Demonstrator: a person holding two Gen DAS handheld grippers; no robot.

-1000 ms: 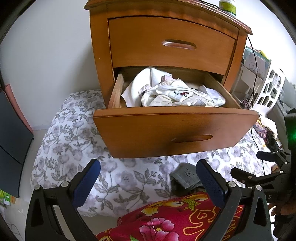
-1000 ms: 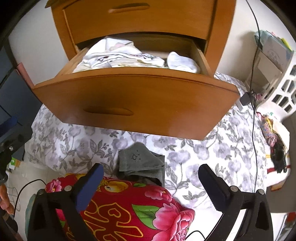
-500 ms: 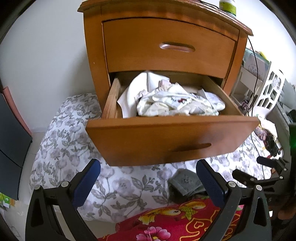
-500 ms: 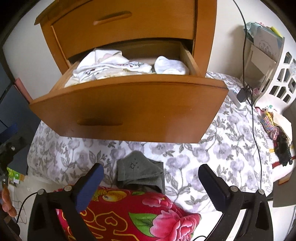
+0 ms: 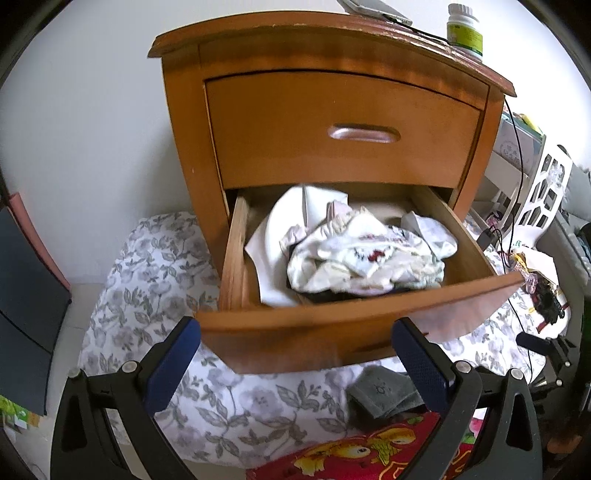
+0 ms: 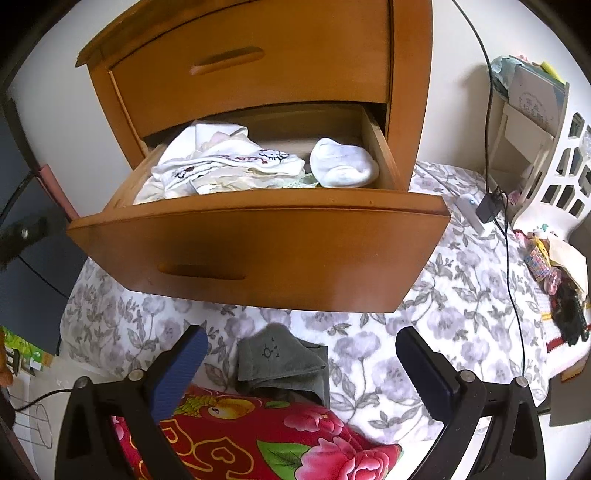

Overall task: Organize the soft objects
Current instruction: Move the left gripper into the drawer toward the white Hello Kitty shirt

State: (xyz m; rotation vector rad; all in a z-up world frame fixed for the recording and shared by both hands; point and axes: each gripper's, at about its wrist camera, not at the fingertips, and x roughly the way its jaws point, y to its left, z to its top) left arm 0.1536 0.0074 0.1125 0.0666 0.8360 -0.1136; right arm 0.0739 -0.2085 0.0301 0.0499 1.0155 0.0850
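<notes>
A wooden nightstand has its lower drawer [image 5: 332,325] [image 6: 258,254] pulled out. Crumpled white clothes [image 5: 354,251] [image 6: 225,162] fill it, and a balled white sock [image 6: 343,166] lies at its right end. A folded grey cloth [image 5: 384,395] [image 6: 284,362] rests on the floral bedding below the drawer front. My left gripper [image 5: 295,354] hangs open in front of the drawer, holding nothing. My right gripper [image 6: 299,365] is open too, its fingers on either side of the grey cloth and above it.
A red flowered blanket [image 6: 240,432] [image 5: 369,454] lies nearest me. A green-labelled bottle [image 5: 464,27] stands on the nightstand top. A white plastic chair [image 6: 554,166], cables [image 6: 513,258] and small clutter sit to the right. A dark panel [image 5: 26,314] stands at the left.
Both grippers have risen and tilted down, so the drawer's inside shows more fully. Both stay open. The grey cloth has not moved.
</notes>
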